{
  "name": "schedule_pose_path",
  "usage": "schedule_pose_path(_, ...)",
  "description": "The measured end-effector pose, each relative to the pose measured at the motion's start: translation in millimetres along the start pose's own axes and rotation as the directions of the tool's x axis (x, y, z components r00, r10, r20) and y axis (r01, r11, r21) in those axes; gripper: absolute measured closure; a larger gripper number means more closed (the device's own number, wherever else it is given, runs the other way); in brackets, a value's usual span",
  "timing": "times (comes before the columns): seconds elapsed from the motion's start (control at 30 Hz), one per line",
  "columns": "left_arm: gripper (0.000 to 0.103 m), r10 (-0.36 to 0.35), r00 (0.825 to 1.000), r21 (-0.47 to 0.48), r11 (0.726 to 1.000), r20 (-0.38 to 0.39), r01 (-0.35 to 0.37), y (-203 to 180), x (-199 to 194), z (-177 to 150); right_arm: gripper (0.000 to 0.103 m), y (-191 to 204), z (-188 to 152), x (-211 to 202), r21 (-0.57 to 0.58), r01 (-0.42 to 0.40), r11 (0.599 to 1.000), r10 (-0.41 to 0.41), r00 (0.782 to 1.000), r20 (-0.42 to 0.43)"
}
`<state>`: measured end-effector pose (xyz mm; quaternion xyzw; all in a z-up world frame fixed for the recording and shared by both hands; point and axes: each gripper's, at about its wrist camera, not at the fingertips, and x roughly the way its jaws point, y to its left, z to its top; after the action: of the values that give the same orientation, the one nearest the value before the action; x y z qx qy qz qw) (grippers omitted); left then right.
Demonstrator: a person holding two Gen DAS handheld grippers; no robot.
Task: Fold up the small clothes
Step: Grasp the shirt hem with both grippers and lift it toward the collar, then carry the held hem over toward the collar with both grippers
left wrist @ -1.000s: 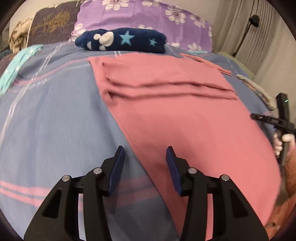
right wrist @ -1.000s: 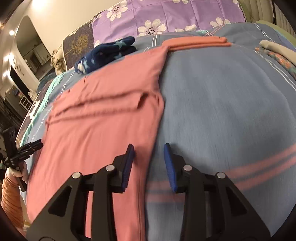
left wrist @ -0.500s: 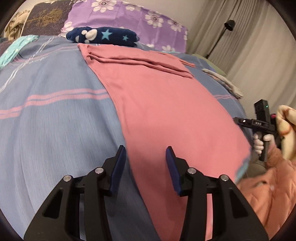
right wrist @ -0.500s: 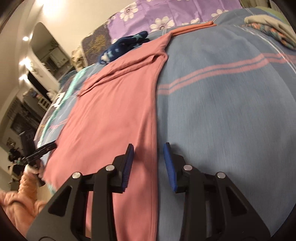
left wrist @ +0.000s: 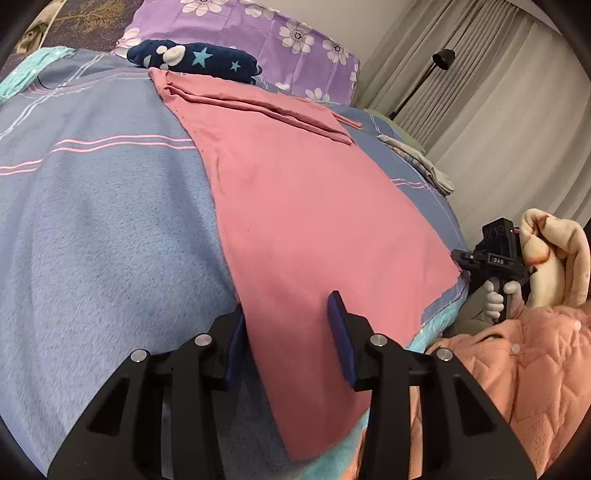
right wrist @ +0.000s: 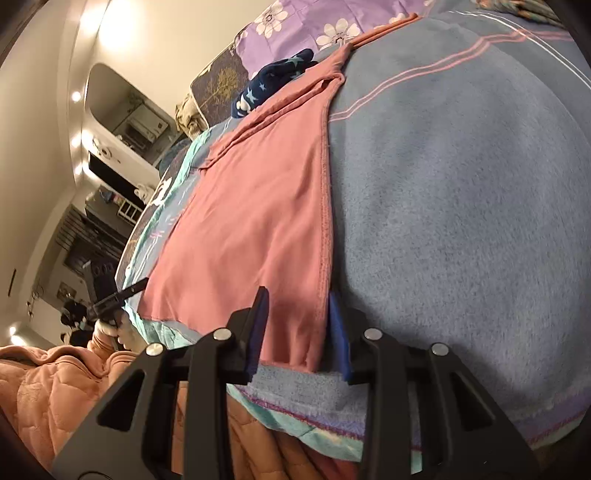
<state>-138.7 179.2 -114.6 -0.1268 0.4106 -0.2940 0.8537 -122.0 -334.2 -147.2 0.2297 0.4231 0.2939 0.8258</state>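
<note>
**Both claws at the near hem of a pink garment on the bed**

A bed fills both views, covered by a blue fleece blanket (left wrist: 103,229) with thin pink stripes. At its head lies a purple pillow with white flowers (left wrist: 258,33), and grey curtains (left wrist: 498,92) and a black floor lamp (left wrist: 443,59) stand off to one side.

The pink garment (left wrist: 306,206) lies spread flat and lengthwise along the blanket, its far end folded over in a few ridges. That far end lies just beside a folded navy garment with stars (left wrist: 199,61). The near hem reaches the edge of the bed, where a turquoise trim shows beneath the blanket.

The left claw (left wrist: 286,332) straddles one near corner of the pink garment, with the cloth's side edge running between its blue pads. Its jaws have just been closing but stand visibly apart, and the pads do not press on the fabric.

The right claw (right wrist: 297,328) sits at the other near corner. The stitched side seam and the hem pass between its pads, which are partly open with a gap on each side of the cloth, so it has no hold.

Each claw appears in the other's view at the far corner of the hem, held by a hand (left wrist: 495,299) in a quilted peach sleeve (left wrist: 517,369).
</note>
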Motion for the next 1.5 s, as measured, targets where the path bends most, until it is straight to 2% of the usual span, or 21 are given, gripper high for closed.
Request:
schedule_pose_path(0.03, 0.064, -0.002, 1.000, -0.007, 1.000, -0.004, 0.002, 1, 3, 2, 0.072, 0, 3, 3, 0.004, -0.001, 1.000, 0.001, 1.000, -0.001)
schedule_pose_path(0.13, 0.077, 0.022, 1.000, -0.023, 0.999, -0.010, -0.022, 1, 1, 2, 0.080, 1, 5, 3, 0.016, 0.016, 1.000, -0.016, 1.000, -0.007)
schedule_pose_path(0.2, 0.088, -0.002, 1.000, -0.055, 0.998, -0.010, 0.002, 5, -3, -4, 0.081, -4, -4, -2, 0.051, -0.027, 0.998, 0.028, 0.999, -0.021)
schedule_pose_path(0.33, 0.094, -0.056, 0.998, -0.132, 0.990, 0.017, 0.058, 15, -9, -18, 0.086, -11, -15, -7, 0.067, -0.048, 0.997, 0.050, 0.998, -0.029)
schedule_pose_path(0.37, 0.096, -0.059, 0.998, -0.139, 0.988, 0.020, 0.062, 16, -8, -18, 0.090, -11, -14, -6, 0.070, -0.044, 0.997, 0.046, 0.999, -0.029)
schedule_pose_path(0.4, 0.100, -0.060, 0.998, -0.145, 0.988, 0.020, 0.062, 15, -7, -17, 0.099, -11, -10, -3, 0.078, -0.039, 0.996, 0.040, 0.999, -0.022)
schedule_pose_path(0.43, 0.101, -0.059, 0.998, -0.152, 0.986, 0.019, 0.061, 13, -6, -14, 0.100, -9, -6, -1, 0.086, -0.049, 0.995, 0.050, 0.999, -0.015)
schedule_pose_path(0.53, 0.101, -0.057, 0.996, -0.129, 0.990, 0.063, 0.064, -5, -16, 0, 0.100, 12, 13, -18, 0.046, -0.165, 0.985, 0.160, 0.982, 0.097)
schedule_pose_path(0.6, 0.101, -0.081, 0.983, -0.080, 0.992, 0.167, 0.095, -28, -41, 20, 0.100, 25, 27, -40, 0.000, -0.215, 0.977, 0.211, 0.959, 0.187)
schedule_pose_path(0.67, 0.101, -0.090, 0.964, -0.020, 0.995, 0.252, 0.099, -47, -66, 35, 0.100, 43, 39, -63, -0.079, -0.173, 0.982, 0.188, 0.950, 0.250)
schedule_pose_path(0.77, 0.102, -0.081, 0.946, 0.019, 0.997, 0.313, 0.079, -65, -90, 44, 0.100, 63, 40, -89, -0.142, -0.139, 0.980, 0.176, 0.940, 0.292)
schedule_pose_path(0.9, 0.101, -0.118, 0.942, -0.002, 0.992, 0.315, 0.125, -76, -102, 34, 0.100, 81, 24, -117, -0.192, -0.118, 0.974, 0.177, 0.928, 0.329)
schedule_pose_path(1.03, 0.101, -0.075, 0.951, -0.027, 0.996, 0.299, 0.087, -80, -104, 28, 0.100, 80, 22, -122, -0.179, -0.011, 0.984, 0.072, 0.938, 0.339)
schedule_pose_path(1.17, 0.101, -0.066, 0.960, -0.121, 0.987, 0.271, 0.102, -58, -88, 43, 0.100, 57, 45, -97, -0.085, -0.034, 0.996, 0.060, 0.945, 0.320)
schedule_pose_path(1.23, 0.101, -0.071, 0.961, -0.157, 0.981, 0.269, 0.117, -49, -79, 55, 0.100, 54, 60, -88, -0.077, -0.053, 0.996, 0.075, 0.942, 0.327)
schedule_pose_path(1.37, 0.101, -0.063, 0.956, -0.175, 0.978, 0.285, 0.116, -36, -69, 89, 0.100, 55, 101, -75, -0.091, -0.078, 0.993, 0.106, 0.926, 0.362)
schedule_pose_path(1.5, 0.101, -0.035, 0.958, -0.188, 0.978, 0.283, 0.092, -20, -53, 137, 0.100, 48, 163, -48, -0.069, -0.052, 0.996, 0.074, 0.928, 0.364)
